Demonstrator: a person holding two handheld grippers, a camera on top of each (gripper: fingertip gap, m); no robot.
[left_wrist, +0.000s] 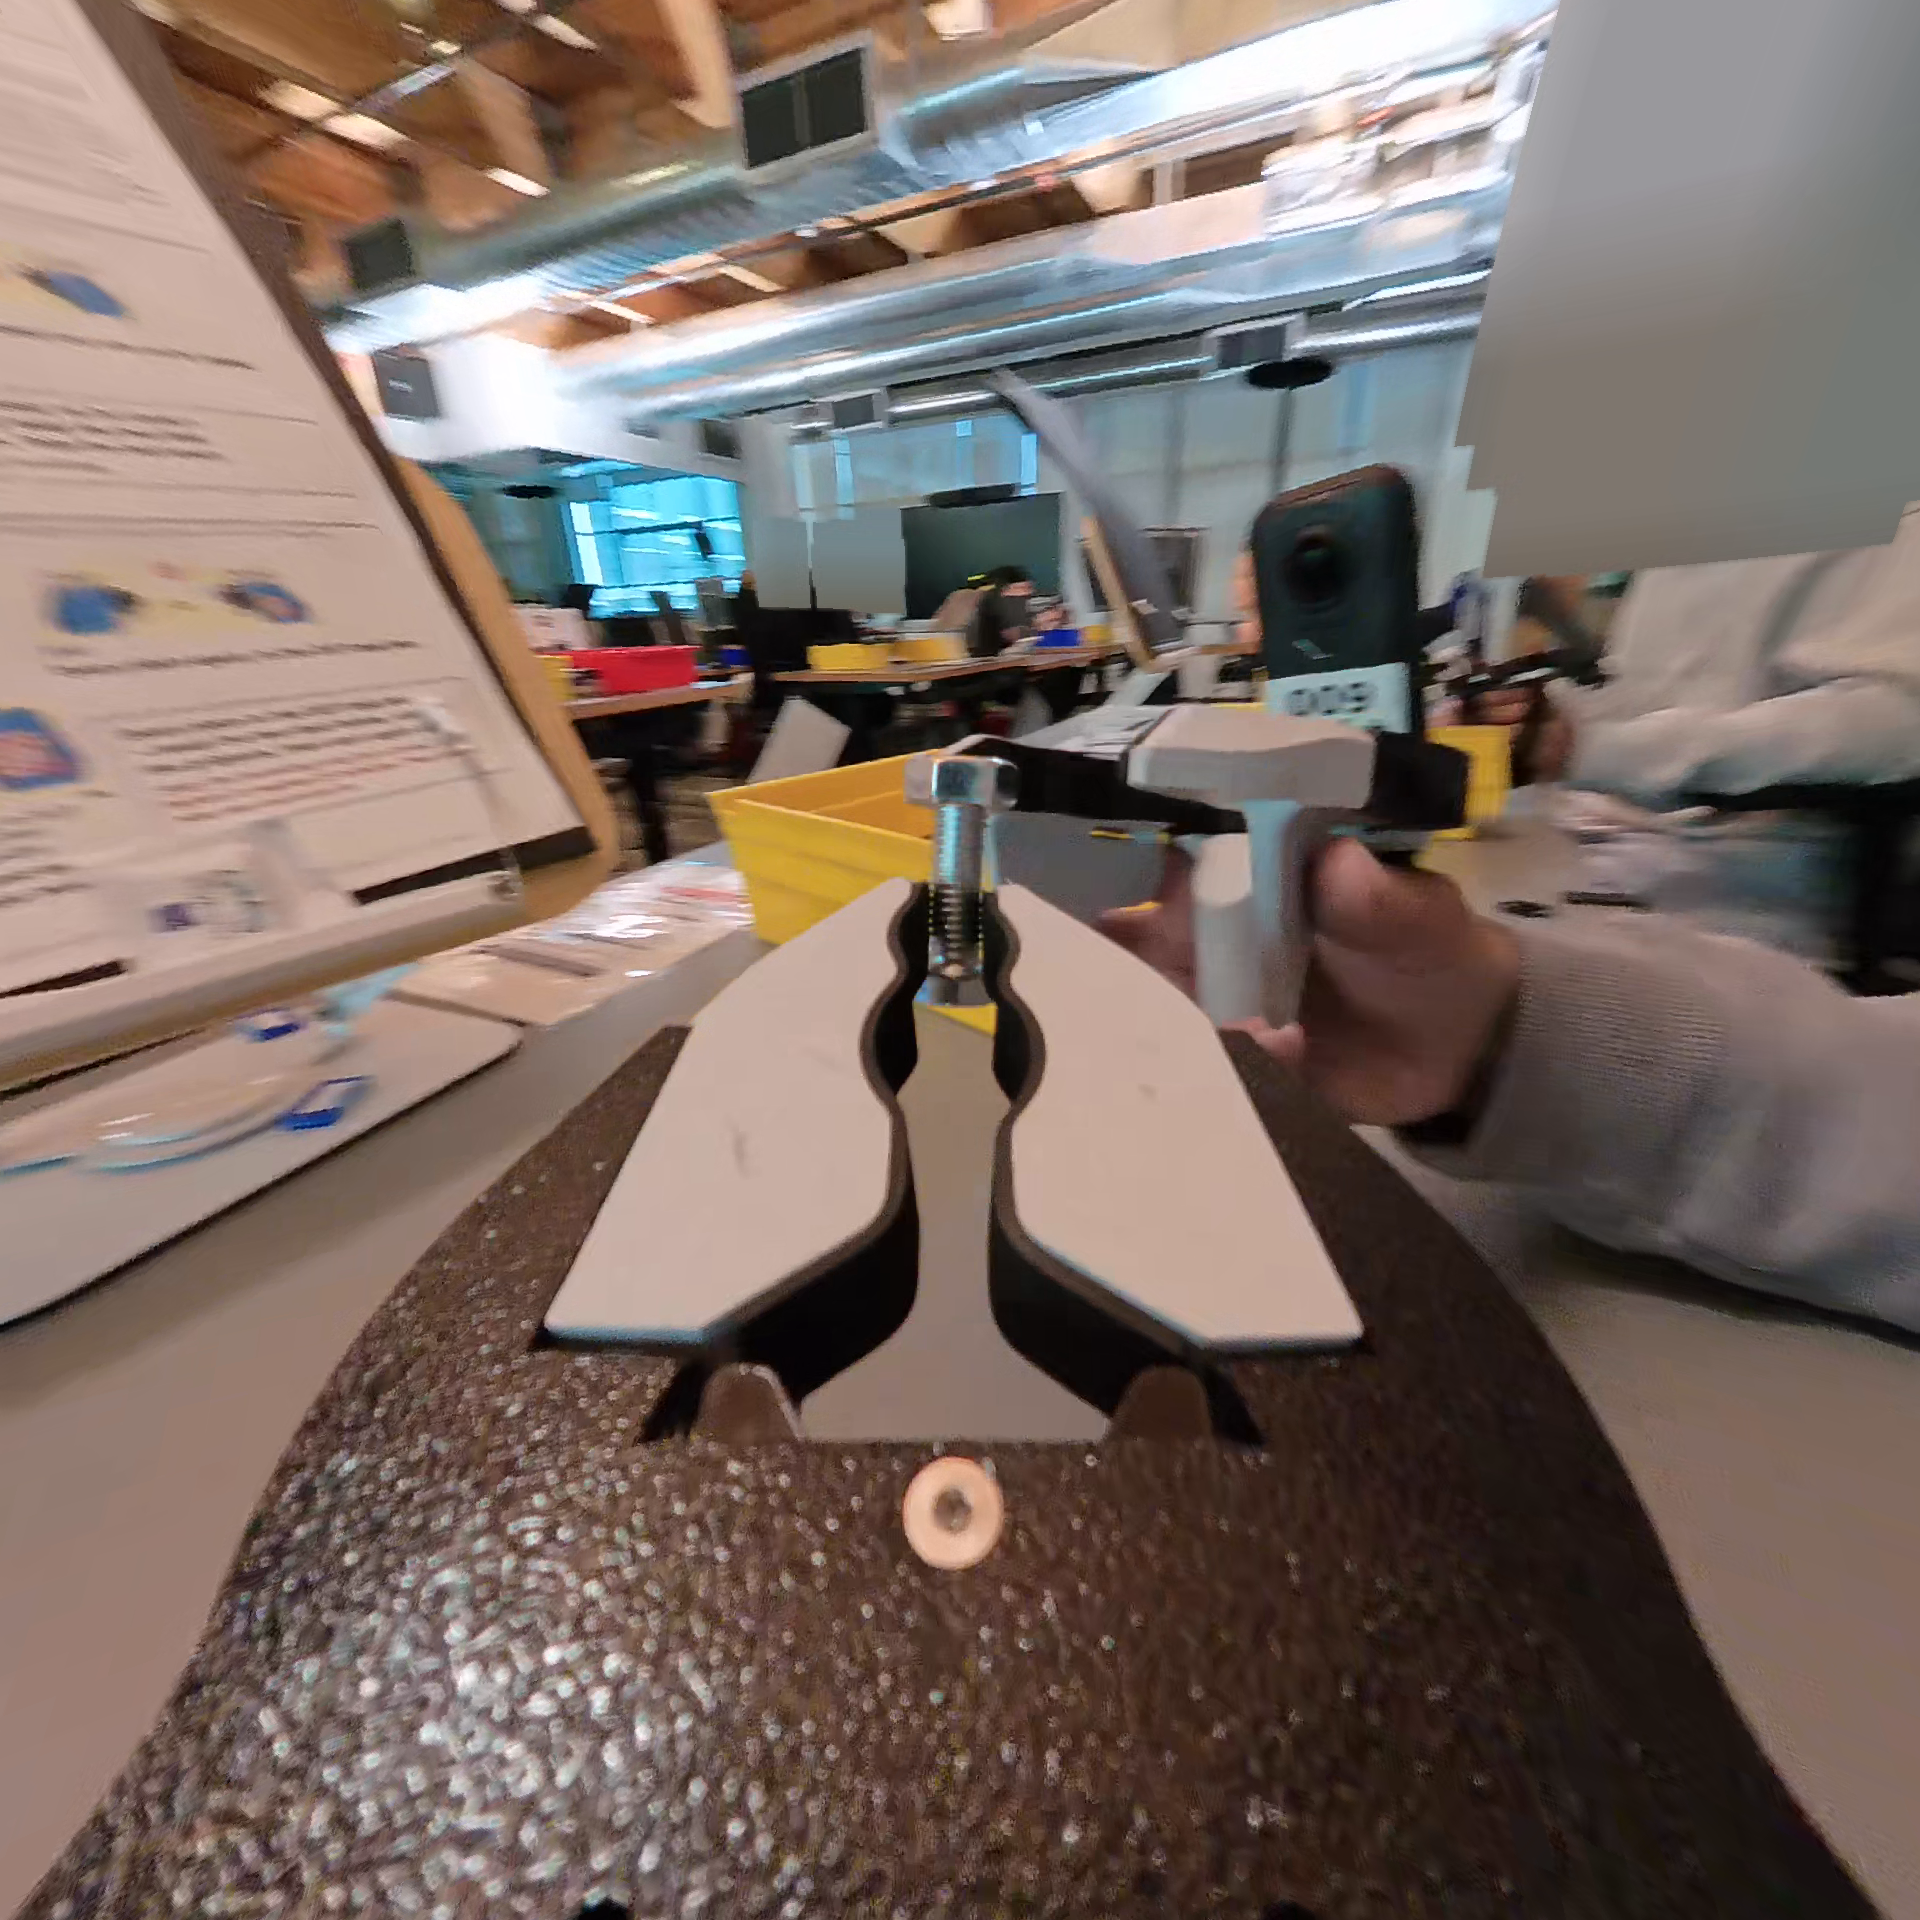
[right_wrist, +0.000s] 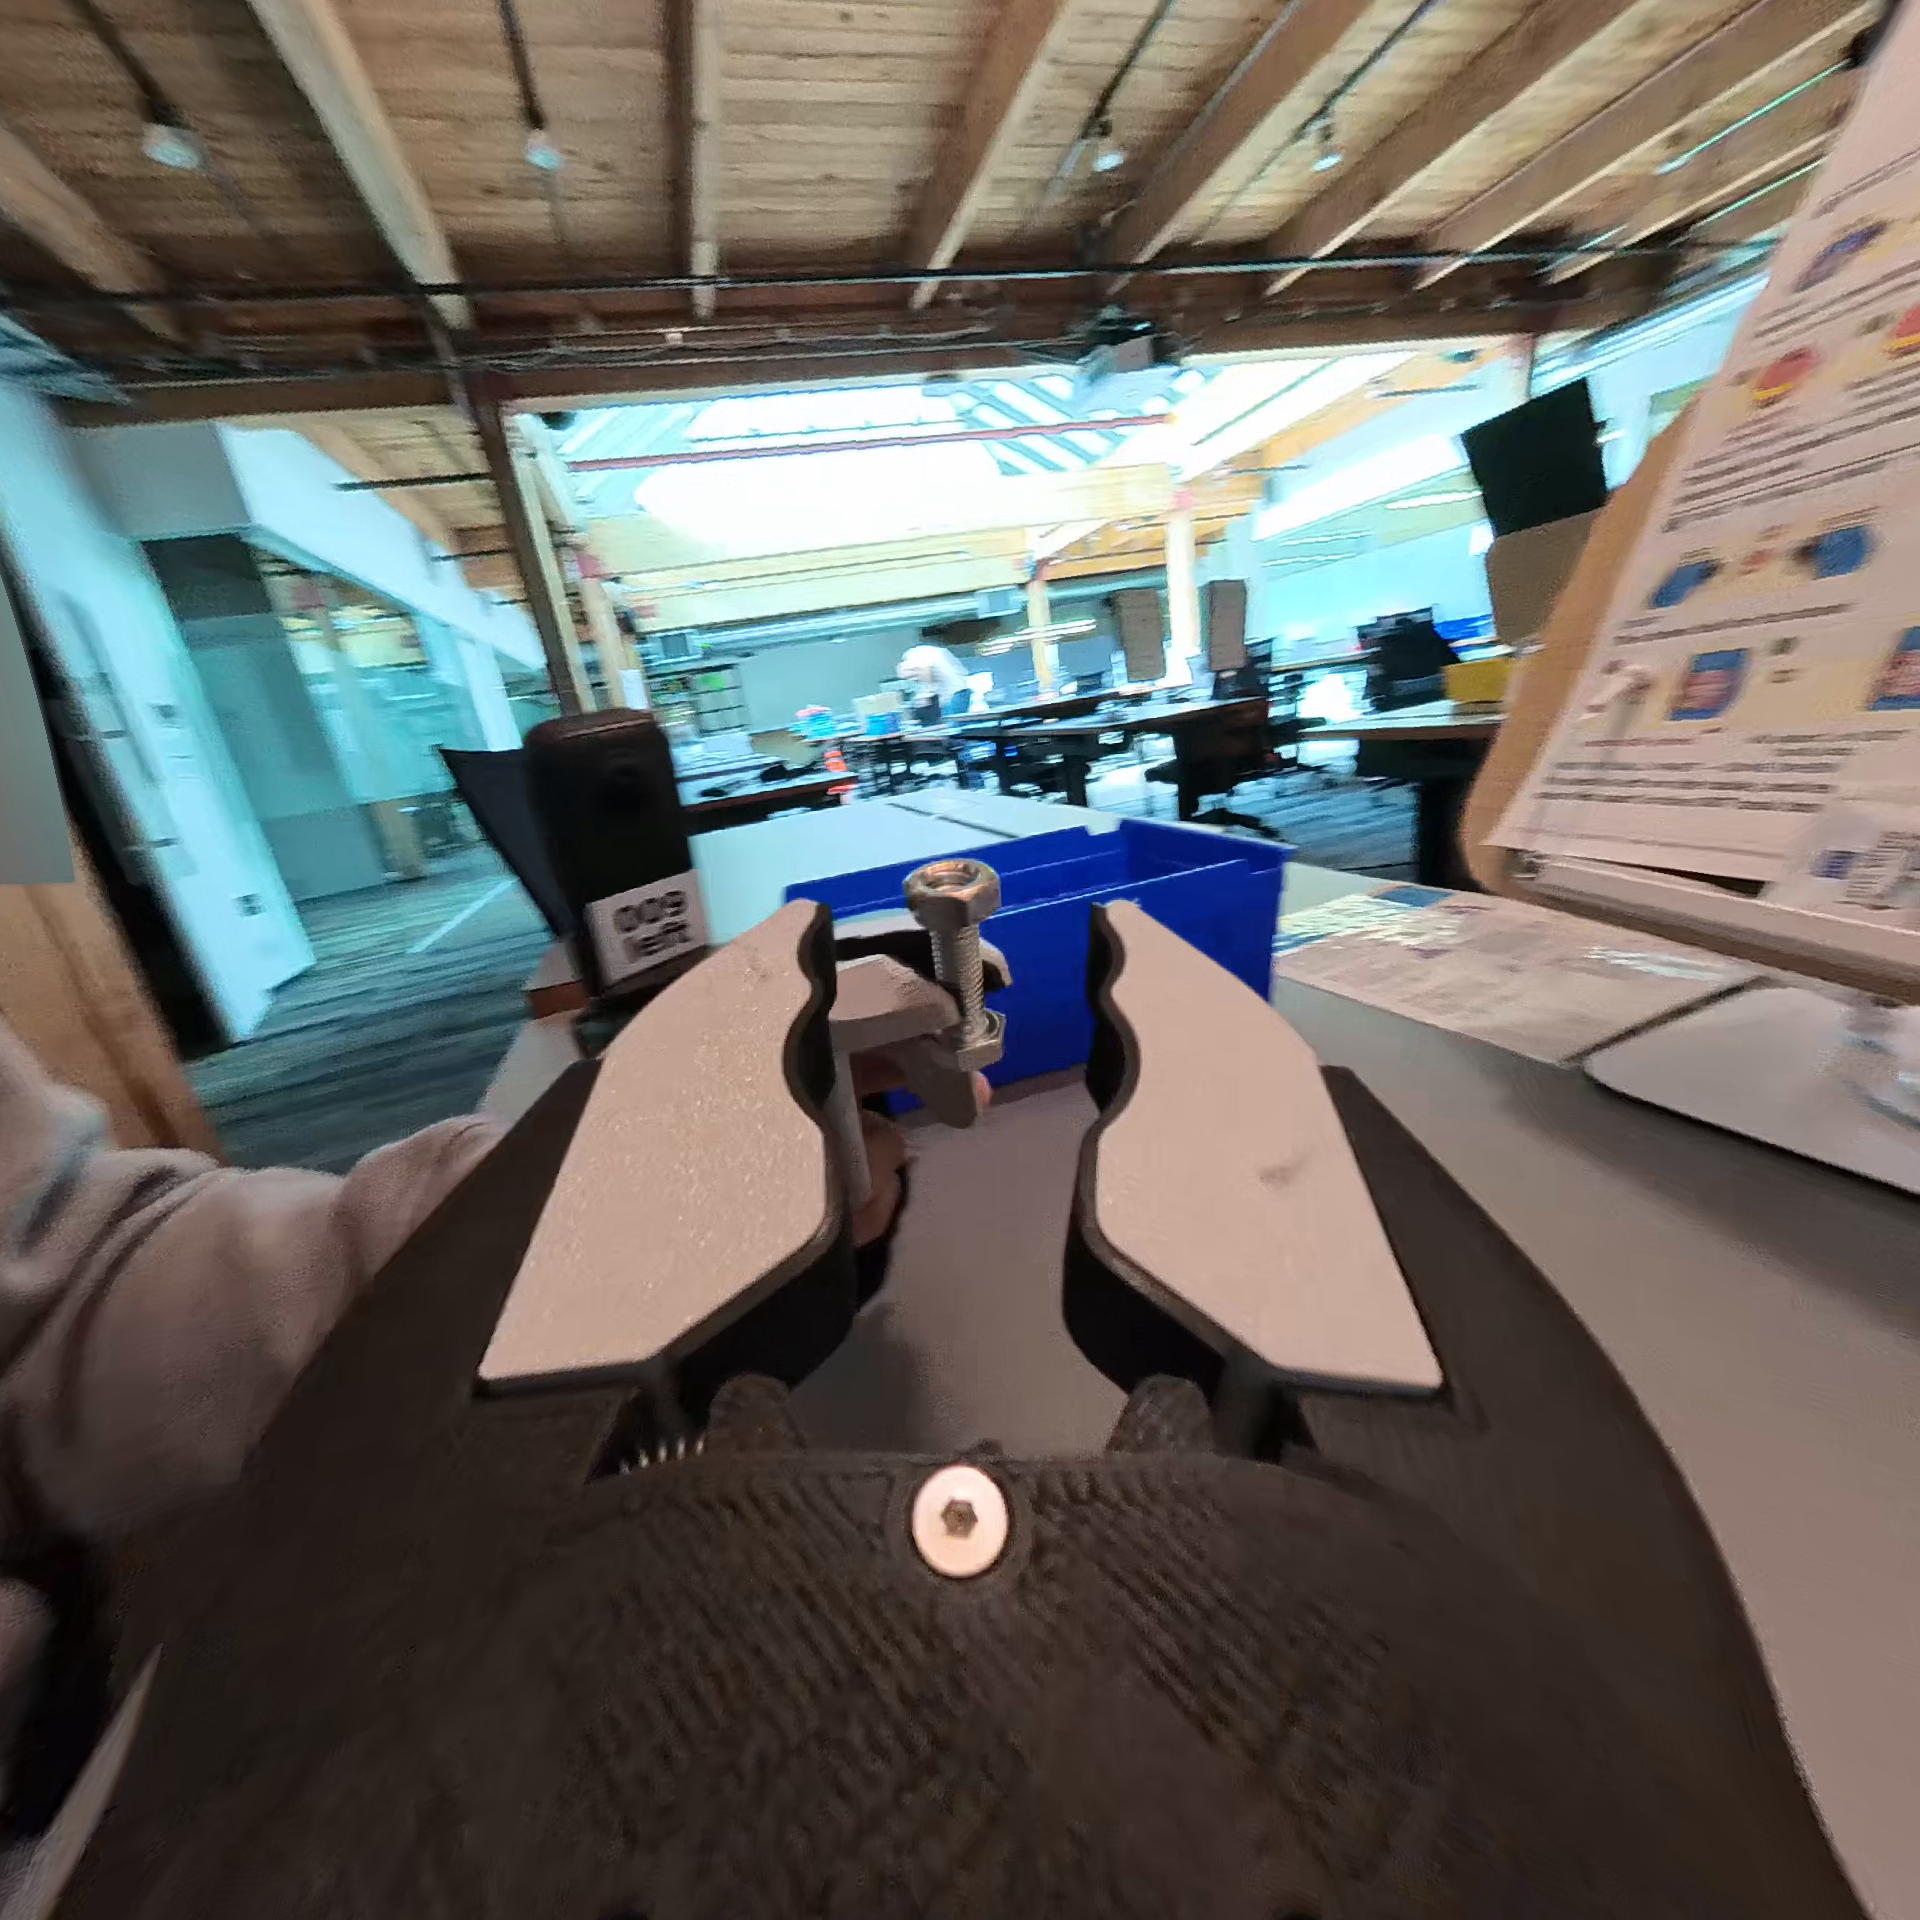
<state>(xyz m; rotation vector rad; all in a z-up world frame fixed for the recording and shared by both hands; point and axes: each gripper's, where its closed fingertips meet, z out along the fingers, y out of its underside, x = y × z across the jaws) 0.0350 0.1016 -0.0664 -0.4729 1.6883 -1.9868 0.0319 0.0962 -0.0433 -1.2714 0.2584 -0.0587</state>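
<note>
- The smooth grey table (right_wrist: 1558, 1299) carries a blue plastic bin (right_wrist: 1195, 914) near its far edge, and a yellow plastic bin (left_wrist: 821, 831) as well.
- The left gripper (left_wrist: 956, 935), grey-faced over black pads, is nearly closed and pinches the threaded shank of a shiny steel hex bolt (left_wrist: 961, 842), upright above the table.
- The right gripper (right_wrist: 961, 920) gapes wide and grips nothing.
- A steel hex nut (right_wrist: 951, 891) on the bolt's end sits between the right gripper's tips, which look clear of it.

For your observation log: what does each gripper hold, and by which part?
Left gripper: shut on the silver hex bolt, held by its threaded shank. Right gripper: fingers apart, holding nothing.
</note>
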